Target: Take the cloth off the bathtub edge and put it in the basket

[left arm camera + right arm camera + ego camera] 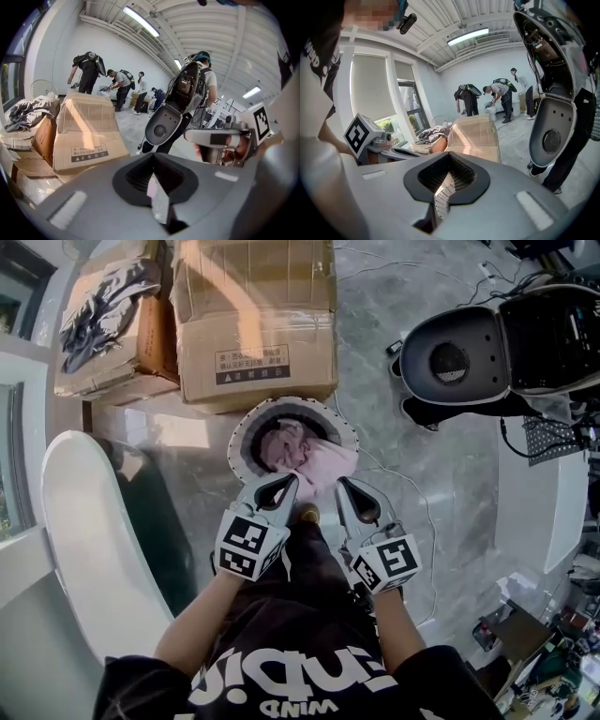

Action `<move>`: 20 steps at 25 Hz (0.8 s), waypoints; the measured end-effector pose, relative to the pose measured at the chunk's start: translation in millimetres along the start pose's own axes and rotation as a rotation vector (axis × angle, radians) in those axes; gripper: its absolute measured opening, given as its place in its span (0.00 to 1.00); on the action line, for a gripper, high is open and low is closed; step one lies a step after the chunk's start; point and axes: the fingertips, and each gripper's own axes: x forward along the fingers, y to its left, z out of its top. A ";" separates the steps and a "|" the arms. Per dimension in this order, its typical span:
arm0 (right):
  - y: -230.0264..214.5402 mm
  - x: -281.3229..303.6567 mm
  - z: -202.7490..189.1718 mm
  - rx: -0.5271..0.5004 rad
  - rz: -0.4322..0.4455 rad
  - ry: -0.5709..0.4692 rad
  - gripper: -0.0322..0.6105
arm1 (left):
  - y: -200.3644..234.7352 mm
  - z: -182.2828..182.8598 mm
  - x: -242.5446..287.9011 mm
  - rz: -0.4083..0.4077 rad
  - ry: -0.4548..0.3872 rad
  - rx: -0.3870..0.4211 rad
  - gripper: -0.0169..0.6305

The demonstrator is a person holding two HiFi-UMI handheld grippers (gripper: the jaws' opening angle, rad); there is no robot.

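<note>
Seen from above, the pink cloth (298, 451) lies bundled inside the round basket (291, 402) on the floor, well apart from the white bathtub (89, 549) at the left. The task looks finished. The left gripper (286, 486) and right gripper (345, 488) hover just near the basket, each with fingers closed together on nothing. The next move probably calls only for drawing back. Cardboard boxes (255, 324) stand beyond the basket, an open hard case (469, 352) far right; nothing blocks the way.
</note>
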 end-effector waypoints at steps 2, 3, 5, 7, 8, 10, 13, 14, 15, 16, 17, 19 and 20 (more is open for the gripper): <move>2.2 -0.3 9.5 -0.001 0.007 -0.012 0.06 | -3.5 11.5 -4.2 -0.002 -0.016 0.008 0.02; 4.0 -1.2 14.3 -0.002 0.011 -0.017 0.06 | -5.7 17.2 -6.8 -0.003 -0.024 0.009 0.02; 8.6 -4.0 22.3 -0.006 0.020 -0.027 0.06 | -10.5 27.0 -12.5 -0.005 -0.041 0.011 0.02; 13.9 -7.1 28.3 -0.015 0.029 -0.037 0.06 | -15.0 35.1 -18.7 -0.002 -0.062 0.018 0.02; 16.4 -8.8 31.4 -0.019 0.035 -0.043 0.06 | -16.9 38.9 -21.9 0.000 -0.073 0.024 0.02; 21.6 -12.4 38.9 -0.030 0.046 -0.060 0.06 | -19.9 46.1 -28.7 0.006 -0.094 0.039 0.02; 28.4 -19.0 48.0 -0.044 0.056 -0.082 0.06 | -21.6 56.9 -40.0 0.011 -0.124 0.054 0.02; 30.7 -21.8 51.0 -0.051 0.058 -0.088 0.06 | -22.3 60.4 -43.9 0.012 -0.135 0.057 0.02; 33.0 -25.2 53.5 -0.057 0.060 -0.094 0.06 | -23.8 63.5 -48.1 0.011 -0.146 0.062 0.02; 35.1 -28.9 55.3 -0.062 0.061 -0.100 0.06 | -25.9 66.2 -52.3 0.010 -0.156 0.068 0.02; 36.6 -32.6 56.7 -0.066 0.062 -0.104 0.06 | -28.6 68.7 -56.2 0.007 -0.166 0.078 0.02; 37.7 -38.4 59.3 -0.076 0.060 -0.112 0.06 | -33.5 74.7 -62.6 0.000 -0.187 0.102 0.02; 37.6 -40.5 61.2 -0.081 0.059 -0.115 0.06 | -35.3 79.1 -65.7 -0.004 -0.201 0.115 0.02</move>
